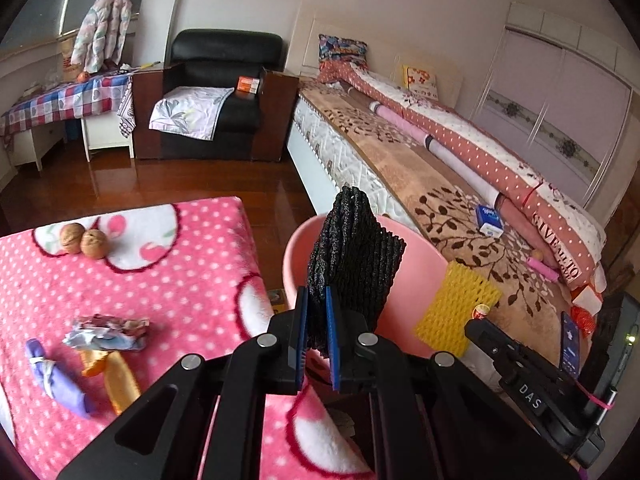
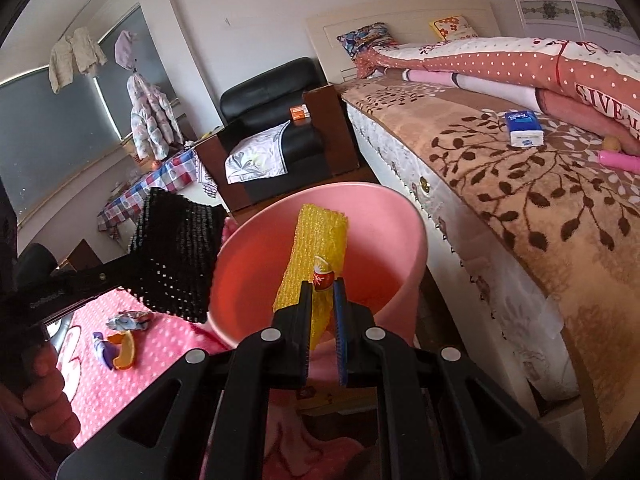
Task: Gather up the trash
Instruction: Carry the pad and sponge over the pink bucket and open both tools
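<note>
My left gripper is shut on a black foam net sleeve and holds it upright over the near rim of the pink bin. My right gripper is shut on a yellow foam net sleeve together with a small red and white wrapper, held over the open mouth of the pink bin. The yellow sleeve also shows in the left wrist view. The black sleeve also shows in the right wrist view. On the pink dotted blanket lie a crumpled wrapper, a purple wrapper and an orange peel piece.
Two walnuts sit on the blanket's far side. A bed with a brown leaf-pattern cover runs along the right, with a blue tissue pack on it. A black armchair and a checked-cloth table stand at the back.
</note>
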A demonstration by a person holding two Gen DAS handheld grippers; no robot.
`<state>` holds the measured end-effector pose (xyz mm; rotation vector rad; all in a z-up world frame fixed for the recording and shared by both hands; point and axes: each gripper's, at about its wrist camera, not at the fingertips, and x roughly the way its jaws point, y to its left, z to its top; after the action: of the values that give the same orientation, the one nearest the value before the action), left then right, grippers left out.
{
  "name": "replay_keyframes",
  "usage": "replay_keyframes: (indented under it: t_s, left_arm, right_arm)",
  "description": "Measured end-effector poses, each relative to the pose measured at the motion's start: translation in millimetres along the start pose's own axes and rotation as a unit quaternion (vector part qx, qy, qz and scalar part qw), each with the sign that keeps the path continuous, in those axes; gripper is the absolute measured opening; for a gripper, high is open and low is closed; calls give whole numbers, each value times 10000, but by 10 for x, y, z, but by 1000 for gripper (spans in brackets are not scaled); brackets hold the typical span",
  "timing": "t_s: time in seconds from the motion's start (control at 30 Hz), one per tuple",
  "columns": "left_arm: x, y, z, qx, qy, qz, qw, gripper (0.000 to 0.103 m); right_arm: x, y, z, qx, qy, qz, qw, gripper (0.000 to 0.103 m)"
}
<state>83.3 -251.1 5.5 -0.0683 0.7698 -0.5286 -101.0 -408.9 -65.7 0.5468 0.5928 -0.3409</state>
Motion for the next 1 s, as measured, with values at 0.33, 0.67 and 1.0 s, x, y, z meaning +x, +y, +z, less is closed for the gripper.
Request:
replay_keyframes:
  t_s: [0.33, 0.67, 1.0]
  left_arm:
    - [359, -62, 23, -33, 206, 192, 9996, 8]
    - [408, -67, -17, -37, 262, 166, 9995, 22]
    - [276, 24, -43, -72, 221, 138, 9996, 42]
  right_arm:
    - [92, -111, 50, 10, -15, -93, 10000, 11]
    - [157, -178, 64, 83, 33, -123, 9999, 11]
    - [165, -165, 78, 60, -13, -169, 9998, 11]
